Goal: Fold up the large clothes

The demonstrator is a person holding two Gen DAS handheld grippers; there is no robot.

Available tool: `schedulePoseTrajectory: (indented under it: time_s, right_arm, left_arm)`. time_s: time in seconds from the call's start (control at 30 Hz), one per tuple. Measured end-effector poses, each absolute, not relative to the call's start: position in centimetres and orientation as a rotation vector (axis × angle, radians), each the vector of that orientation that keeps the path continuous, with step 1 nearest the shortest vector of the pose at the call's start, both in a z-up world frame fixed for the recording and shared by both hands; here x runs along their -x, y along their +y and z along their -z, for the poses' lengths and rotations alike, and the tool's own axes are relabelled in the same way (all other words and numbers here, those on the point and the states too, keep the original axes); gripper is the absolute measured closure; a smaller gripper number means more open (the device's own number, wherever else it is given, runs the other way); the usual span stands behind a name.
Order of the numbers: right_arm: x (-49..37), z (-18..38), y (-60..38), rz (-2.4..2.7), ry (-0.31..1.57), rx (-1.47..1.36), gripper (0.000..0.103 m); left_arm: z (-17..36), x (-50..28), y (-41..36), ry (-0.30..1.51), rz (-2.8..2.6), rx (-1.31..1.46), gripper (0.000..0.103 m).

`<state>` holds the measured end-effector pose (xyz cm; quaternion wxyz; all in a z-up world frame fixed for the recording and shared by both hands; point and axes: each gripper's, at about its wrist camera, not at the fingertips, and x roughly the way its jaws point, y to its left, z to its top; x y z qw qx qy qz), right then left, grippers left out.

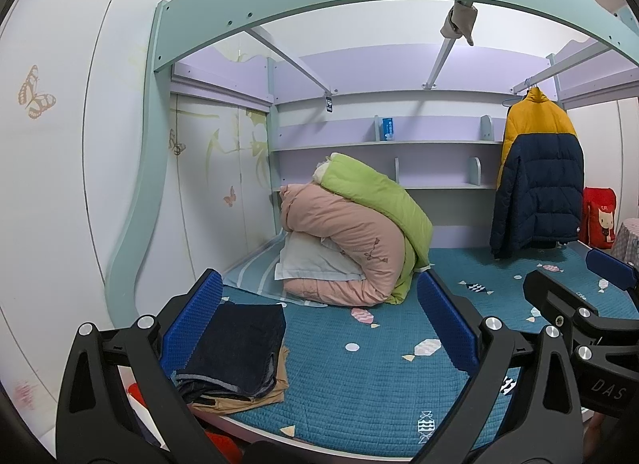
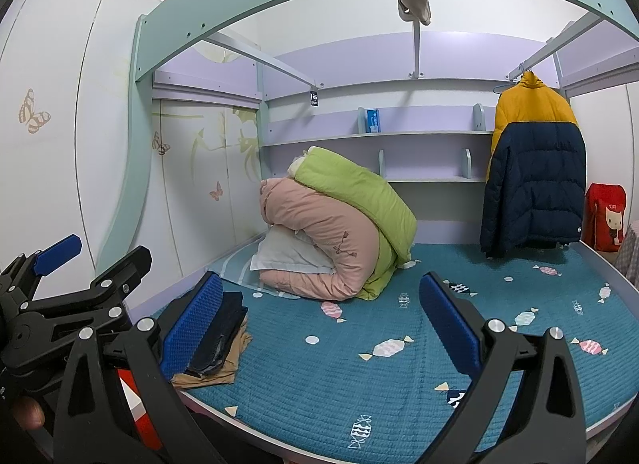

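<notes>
A yellow and navy puffer jacket (image 1: pixel 537 180) hangs from a rail at the back right above the bed; it also shows in the right wrist view (image 2: pixel 533 176). A folded stack of dark jeans (image 1: pixel 235 348) on tan trousers (image 1: pixel 263 396) lies at the bed's front left corner, seen too in the right wrist view (image 2: pixel 217 338). My left gripper (image 1: pixel 319 320) is open and empty, held in front of the bed. My right gripper (image 2: pixel 323 324) is open and empty beside it; it shows at the right of the left wrist view (image 1: pixel 579 288).
A teal quilted bed cover (image 1: pixel 359 364) spans the mattress. Rolled pink and green duvets (image 1: pixel 359 232) with a pillow sit at the back left. Shelves (image 1: pixel 383 144) line the back wall. A red bag (image 1: pixel 599 220) stands at far right. A bunk frame arches overhead.
</notes>
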<state>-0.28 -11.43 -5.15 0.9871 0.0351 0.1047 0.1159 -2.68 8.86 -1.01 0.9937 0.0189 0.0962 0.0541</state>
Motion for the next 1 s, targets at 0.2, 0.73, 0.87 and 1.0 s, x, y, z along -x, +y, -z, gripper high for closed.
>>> schedulePoseTrajectory:
  time_s: [0.2, 0.73, 0.87, 1.0]
  right_arm:
    - [0.3, 5.2, -11.3, -0.233, 0.212, -0.073, 0.008]
    - [0.3, 5.4, -10.8, -0.236, 0.219, -0.082, 0.008]
    - [0.1, 5.5, -10.6, -0.239, 0.224, -0.089, 0.008]
    - [-0.3, 5.7, -10.7, -0.232, 0.23, -0.094, 0.008]
  left_arm:
    - [1.1, 2.7, 9.3, 0.194, -0.11, -0.038, 0.005]
    - [1.5, 2.7, 10.4, 0.195, -0.111, -0.043, 0.005]
    - [1.8, 2.4, 11.3, 0.197, -0.113, -0.048, 0.005]
    - [2.0, 2.0, 11.9, 0.197, -0.109, -0.055, 0.005]
